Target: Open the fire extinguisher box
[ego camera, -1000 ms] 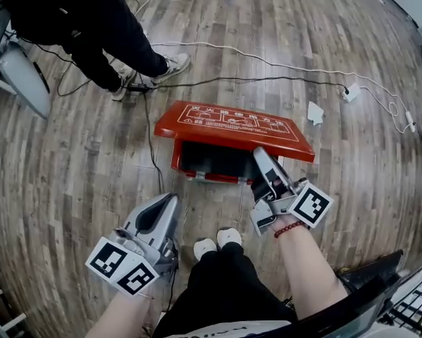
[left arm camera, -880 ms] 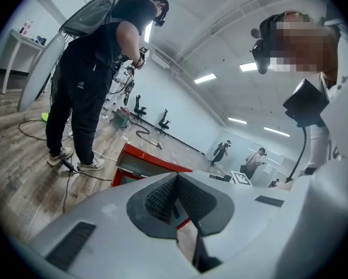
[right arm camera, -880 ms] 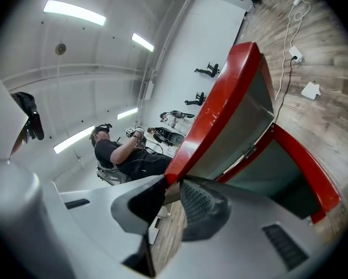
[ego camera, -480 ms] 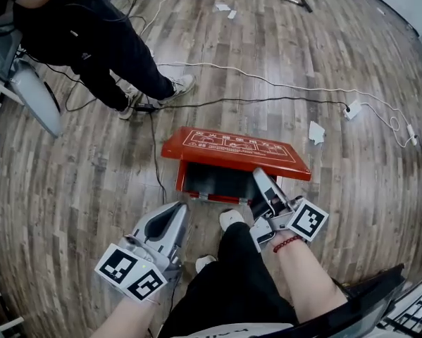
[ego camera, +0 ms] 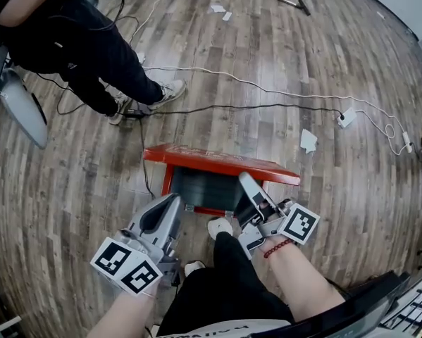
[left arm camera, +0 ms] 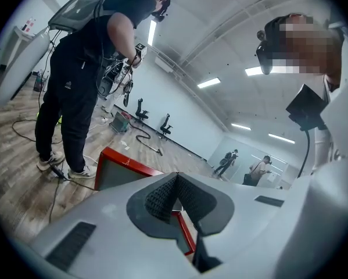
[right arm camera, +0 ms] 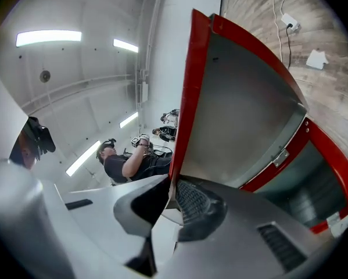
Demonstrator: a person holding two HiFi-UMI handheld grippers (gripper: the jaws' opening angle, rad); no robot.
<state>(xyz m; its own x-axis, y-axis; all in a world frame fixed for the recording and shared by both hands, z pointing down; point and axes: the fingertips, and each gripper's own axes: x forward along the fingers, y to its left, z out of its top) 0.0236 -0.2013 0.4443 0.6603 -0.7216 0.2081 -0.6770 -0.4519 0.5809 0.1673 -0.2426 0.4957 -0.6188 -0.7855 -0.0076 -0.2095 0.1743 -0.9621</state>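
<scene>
- Head view: the red fire extinguisher box [ego camera: 167,182] sits on the wooden floor [ego camera: 302,62], just in front of the wearer's white shoe [ego camera: 220,226]. Its lid [ego camera: 218,162] is lifted off the body, so the dark inside shows beneath it. The right gripper [ego camera: 245,181] reaches up to the lid's near edge at the box's right end. The left gripper [ego camera: 170,204] hangs just beside the box's near left corner without touching it. Cables [ego camera: 267,86] trail across the floor beyond the box, and a person in dark clothes [ego camera: 91,41] stands at the upper left.
- Left gripper view: the left gripper [left arm camera: 176,175] has its ribbed pads met at the tips, with nothing between them. The box [left arm camera: 124,160] shows beyond and to the left of the tips, clear of them, and the standing person [left arm camera: 83,74] is further off.
- Right gripper view: the right gripper [right arm camera: 172,193] has just been closing, and its pads now pinch the thin red edge of the lid [right arm camera: 237,109]. The lid's grey underside rises steeply from the pads, and the red rim of the box [right arm camera: 327,150] curves below it at the right.
</scene>
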